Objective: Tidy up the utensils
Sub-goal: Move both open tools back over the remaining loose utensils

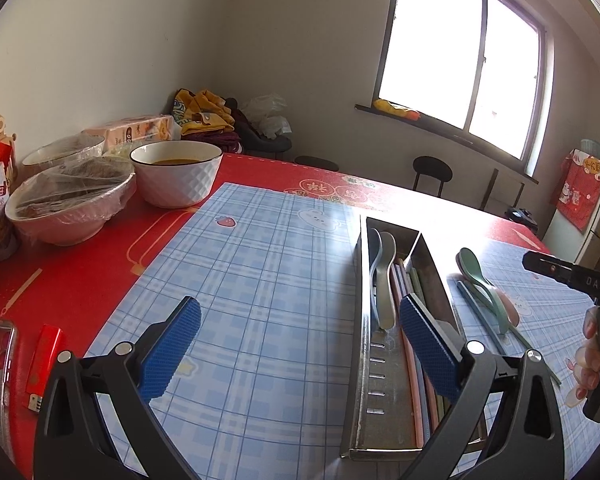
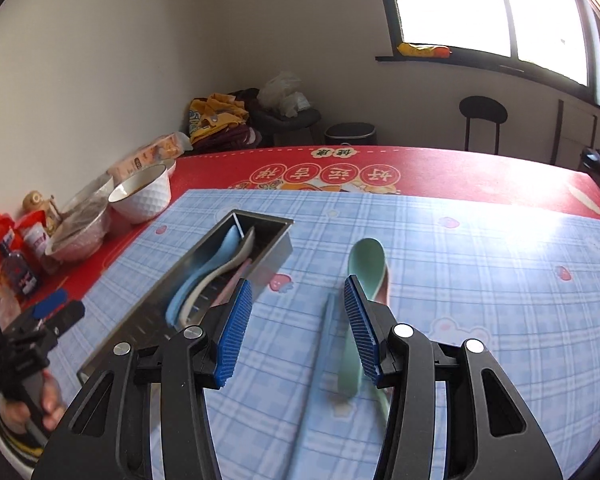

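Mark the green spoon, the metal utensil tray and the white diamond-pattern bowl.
green spoon (image 2: 367, 258), right wrist view, on its bowl end.
metal utensil tray (image 1: 376, 394), left wrist view, on its slotted floor.
white diamond-pattern bowl (image 1: 178, 182), left wrist view, on its outer wall.

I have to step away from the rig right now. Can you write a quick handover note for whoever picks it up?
Left tool: open, empty, hovering at the near end of the metal tray.
Right tool: open, empty, above the green spoon.
Done: blue spoon, white spoon and some chopsticks are in the tray.
Left: green spoon, a pink spoon under it and blue chopsticks still lie on the checked mat.
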A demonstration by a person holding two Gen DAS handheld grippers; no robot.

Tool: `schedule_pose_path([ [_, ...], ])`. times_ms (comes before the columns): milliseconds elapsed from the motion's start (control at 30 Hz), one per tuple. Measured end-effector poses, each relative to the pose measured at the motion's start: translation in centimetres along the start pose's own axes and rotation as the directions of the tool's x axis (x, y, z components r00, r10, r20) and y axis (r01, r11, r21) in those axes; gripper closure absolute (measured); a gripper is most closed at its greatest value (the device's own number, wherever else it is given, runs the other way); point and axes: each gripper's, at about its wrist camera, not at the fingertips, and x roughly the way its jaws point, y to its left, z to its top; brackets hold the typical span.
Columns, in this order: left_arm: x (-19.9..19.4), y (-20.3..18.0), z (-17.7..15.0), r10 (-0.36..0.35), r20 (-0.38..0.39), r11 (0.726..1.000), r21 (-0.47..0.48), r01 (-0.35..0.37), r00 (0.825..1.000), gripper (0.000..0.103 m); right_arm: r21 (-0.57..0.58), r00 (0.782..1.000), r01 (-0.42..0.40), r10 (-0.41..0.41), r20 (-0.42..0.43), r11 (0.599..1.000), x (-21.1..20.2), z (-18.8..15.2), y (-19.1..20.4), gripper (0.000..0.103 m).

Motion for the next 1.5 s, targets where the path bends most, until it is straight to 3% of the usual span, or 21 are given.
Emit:
schedule_pose_path([
  [233, -1.3, -2.1, 0.2, 0.122, 0.030, 0.990, 0.067, -0.124, 0.992, 0.008, 0.027, 0.999, -0.028, 0.027, 0.038, 0.999, -1.6, -1.4, -4.1, 0.056],
  [467, -4.4, -9.0, 2.0, 0.028, 0.051, 0.989, 0.144, -0.035, 0.998, 0.029, 0.070, 0.995, -0.047, 0.041, 0.087, 0.996, -2.1, -2.0, -7.3, 0.056],
  [567, -3.7, -12.6, 2.2, -0.026, -0.013, 0.986, 0.166, 0.028, 1.000, 0.044, 0.127, 0.991, -0.100, 0.087, 0.102, 0.987, -2.1, -2.6, -8.7, 0.056],
  [667, -1.8, -15.9, 1.8, -0.073, -0.111, 0.979, 0.181, 0.093, 0.991, 0.054, 0.146, 0.994, -0.078, 0.066, 0.086, 0.986, -2.0, -2.8, -9.7, 0.056],
  [867, 2.5, -20.9, -0.6, -0.084, -0.227, 0.962, 0.234, 0.138, 0.970, 0.056, 0.254, 0.997, -0.064, 0.050, 0.061, 0.965, -1.5, -3.2, -11.6, 0.056],
  [1133, 7.1, -22.7, -2.8, -0.049, -0.344, 0.957, 0.254, 0.143, 0.938, 0.066, 0.287, 0.998, -0.046, 0.032, 0.053, 0.957, -1.7, -3.3, -12.2, 0.056],
  [1300, 8.6, -22.8, -3.3, -0.028, -0.388, 0.959, 0.251, 0.135, 0.921, 0.078, 0.298, 0.998, -0.059, 0.046, 0.051, 0.953, -1.8, -3.3, -12.3, 0.056],
  [1500, 9.3, -23.1, -3.7, -0.012, -0.394, 0.956, 0.266, 0.126, 0.919, 0.079, 0.294, 0.998, -0.062, 0.050, 0.047, 0.954, -1.8, -3.3, -12.3, 0.056],
])
